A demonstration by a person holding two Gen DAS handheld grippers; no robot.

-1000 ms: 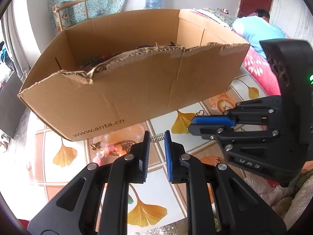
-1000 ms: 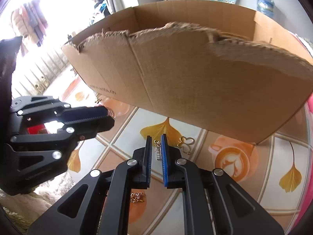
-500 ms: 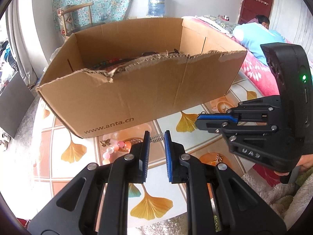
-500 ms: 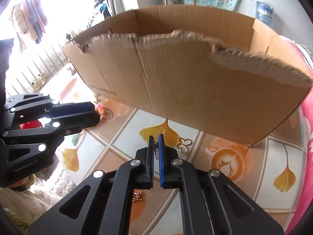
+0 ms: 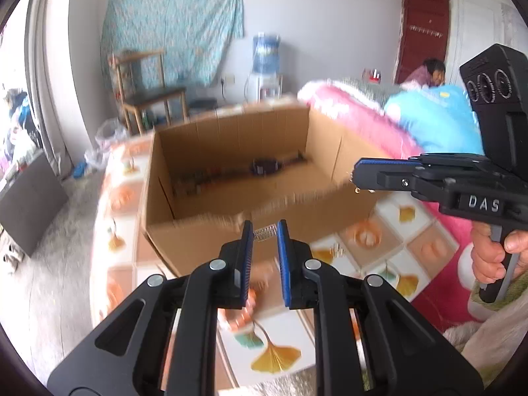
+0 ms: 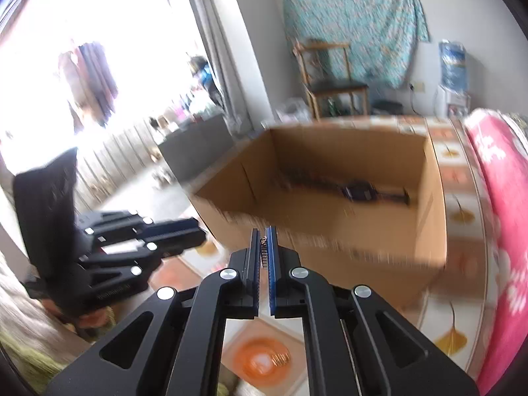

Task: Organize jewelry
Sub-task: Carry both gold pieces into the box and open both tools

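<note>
Here the left gripper (image 5: 265, 227) is clamped on a small silvery bar (image 5: 264, 232), a flat piece crossed by fine rungs like a tiny ladder. It spans the narrow gap between the blue pads (image 5: 248, 257) at their very tips, lying crosswise and roughly level, with each end pressed against a pad. The bar is in the air in front of the near wall of an open cardboard box (image 5: 231, 138).

The right gripper (image 6: 264, 234) is closed almost completely on a thin ribbed strip (image 6: 264, 254), silvery and spring-like, standing on edge in the slit between its pads, with a small link poking out at the top. Seen from the left wrist, this gripper comes in from the right with its tip over the box's near right corner, and a few small gold glints (image 5: 361, 190) hang just under that tip; blur hides what they are. A hand (image 5: 491, 257) wraps the handle.

Inside the box, along the far side of its floor, lies a dark watch-like band (image 6: 358, 193) beside a row of blurred coloured beads. The box stands on a cloth (image 5: 274, 359) printed with yellow ginkgo leaves and orange circles. A little gold piece (image 6: 280, 359) rests on one orange circle, just under the right gripper
</note>
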